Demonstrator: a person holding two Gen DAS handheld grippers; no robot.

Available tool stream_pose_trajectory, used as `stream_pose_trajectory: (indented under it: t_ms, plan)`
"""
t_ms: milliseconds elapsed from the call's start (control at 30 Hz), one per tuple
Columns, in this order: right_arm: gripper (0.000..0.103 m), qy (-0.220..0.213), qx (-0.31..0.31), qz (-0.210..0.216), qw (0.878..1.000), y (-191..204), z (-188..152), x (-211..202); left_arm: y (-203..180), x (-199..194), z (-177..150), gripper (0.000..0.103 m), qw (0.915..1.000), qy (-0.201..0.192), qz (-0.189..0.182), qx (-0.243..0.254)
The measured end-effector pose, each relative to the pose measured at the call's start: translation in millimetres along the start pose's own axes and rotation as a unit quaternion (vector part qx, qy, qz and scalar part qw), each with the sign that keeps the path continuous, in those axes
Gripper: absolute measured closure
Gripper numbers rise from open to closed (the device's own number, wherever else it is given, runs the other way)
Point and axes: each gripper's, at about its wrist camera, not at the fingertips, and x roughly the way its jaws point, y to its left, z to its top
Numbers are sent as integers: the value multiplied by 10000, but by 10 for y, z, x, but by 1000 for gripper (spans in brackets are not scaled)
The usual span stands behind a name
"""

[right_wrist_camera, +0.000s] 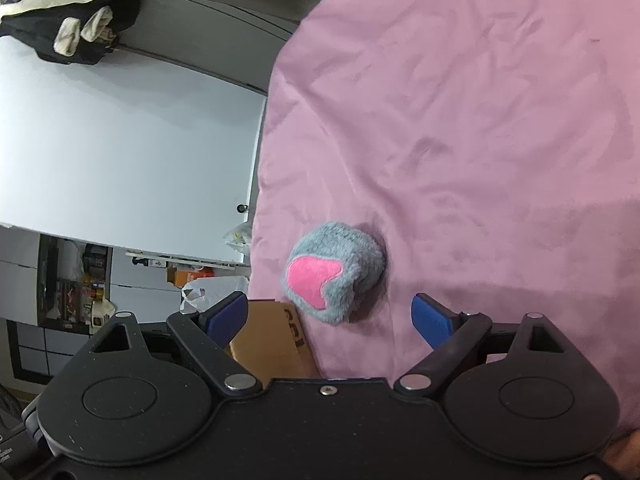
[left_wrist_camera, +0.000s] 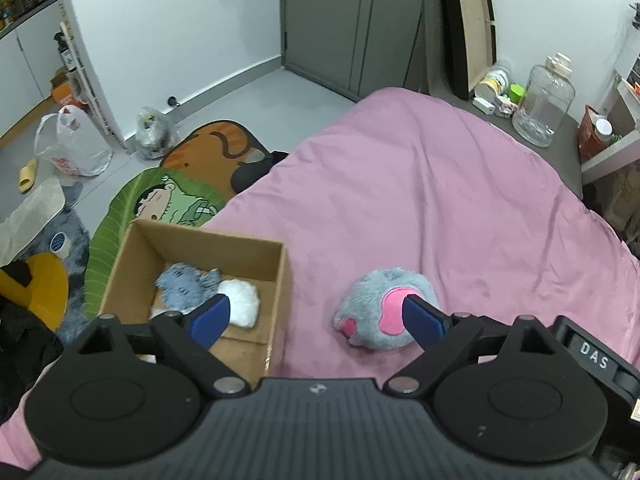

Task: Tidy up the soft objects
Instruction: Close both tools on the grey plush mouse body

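A grey plush paw with pink pads (left_wrist_camera: 380, 308) (right_wrist_camera: 334, 270) lies on the pink bedspread (left_wrist_camera: 440, 184) (right_wrist_camera: 480, 120). A brown cardboard box (left_wrist_camera: 280, 280) (right_wrist_camera: 268, 340) stands at the bed's edge to its left; inside lie a blue-grey fluffy toy (left_wrist_camera: 184, 286) and a white fluffy toy (left_wrist_camera: 240, 300). My left gripper (left_wrist_camera: 316, 318) is open above the box's right wall, its right finger in front of the paw. My right gripper (right_wrist_camera: 332, 320) is open just short of the paw, nothing between its blue pads.
Beside the bed the floor holds a green cartoon mat (left_wrist_camera: 160, 208), an orange cat mat (left_wrist_camera: 216, 148), plastic bags (left_wrist_camera: 72, 144) and a yellow stool (left_wrist_camera: 36, 288). A big clear jar (left_wrist_camera: 544, 104) and small containers stand at the bed's far side.
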Motion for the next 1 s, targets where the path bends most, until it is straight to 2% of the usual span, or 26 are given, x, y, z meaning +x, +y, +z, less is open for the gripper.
stream_pose_trajectory:
  t_ms: [333, 467, 733, 1000]
  plan:
    - [14, 108, 396, 68, 9991, -156, 152, 246, -157, 429, 88, 11, 9994, 196, -278, 46]
    - [17, 189, 656, 130, 9976, -245, 204, 353, -172, 590, 110, 11, 9990, 341, -298, 46]
    - [22, 236, 733, 97, 9970, -276, 226, 490, -199, 782, 109, 11, 9979, 438, -486, -32]
    - [36, 221, 937, 32, 9954, -356, 239, 551, -227, 987, 42, 11, 9955, 658, -676, -81]
